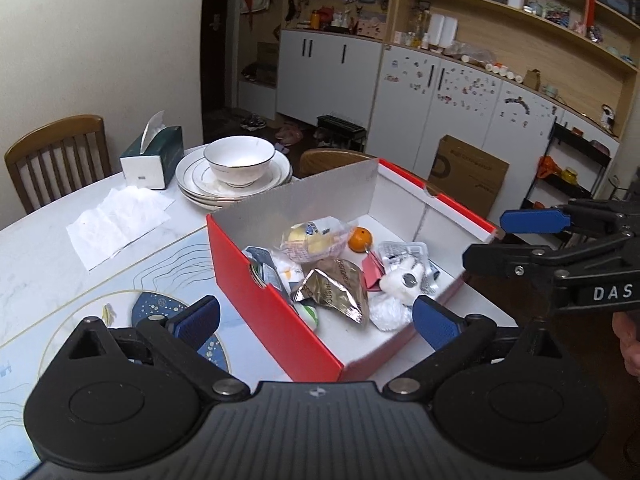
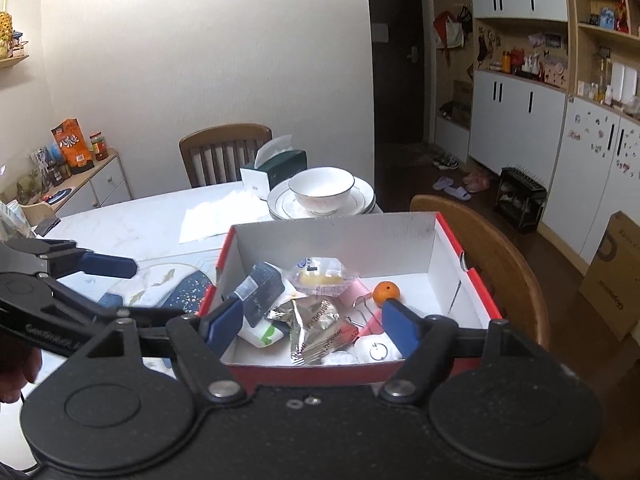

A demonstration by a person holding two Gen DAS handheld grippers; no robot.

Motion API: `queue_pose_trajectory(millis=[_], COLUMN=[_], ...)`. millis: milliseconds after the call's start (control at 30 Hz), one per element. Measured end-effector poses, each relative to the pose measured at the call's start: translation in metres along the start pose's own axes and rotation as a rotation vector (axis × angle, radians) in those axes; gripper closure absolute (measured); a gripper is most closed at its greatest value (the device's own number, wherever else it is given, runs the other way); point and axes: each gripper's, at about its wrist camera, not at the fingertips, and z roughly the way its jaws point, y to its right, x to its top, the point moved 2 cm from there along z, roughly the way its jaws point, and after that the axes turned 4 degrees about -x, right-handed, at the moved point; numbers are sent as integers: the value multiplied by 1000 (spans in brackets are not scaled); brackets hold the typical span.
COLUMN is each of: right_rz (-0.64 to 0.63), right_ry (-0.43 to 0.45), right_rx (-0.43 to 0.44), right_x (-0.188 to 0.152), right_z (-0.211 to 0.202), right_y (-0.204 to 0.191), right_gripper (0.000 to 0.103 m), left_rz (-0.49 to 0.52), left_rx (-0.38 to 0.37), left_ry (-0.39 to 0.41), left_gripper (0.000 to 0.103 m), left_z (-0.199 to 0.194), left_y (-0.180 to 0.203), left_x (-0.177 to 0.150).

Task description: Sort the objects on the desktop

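A red cardboard box with a white inside stands on the table; it also shows in the right wrist view. In it lie a small orange, a clear snack bag, a silver foil packet, a white plush toy and a pink binder clip. My left gripper is open and empty, straddling the box's near corner. My right gripper is open and empty, above the box's near wall; it also shows at the right in the left wrist view.
A white bowl sits on stacked plates behind the box. A green tissue box and a loose tissue lie to the left. A blue patterned placemat lies beside the box. Wooden chairs stand around the table.
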Motion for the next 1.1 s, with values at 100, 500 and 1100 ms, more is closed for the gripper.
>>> queue_pose_trajectory(millis=[100,500,1100], right_rz=[12,49,86], right_ry=[0,-8,-38], right_rx=[-11,-53,-58], right_x=[-4,-15,-27], right_z=[-4,-14,-14], right_y=[-6,-17,-17], right_gripper=[26,26,26], left_rz=[8,25,31], left_rx=[-16,-43,-86], left_ry=[10,22,18], left_gripper=[0,0,0], left_z=[-8,-26,-30], left_y=[0,2,7], left_x=[-4,-14,-17])
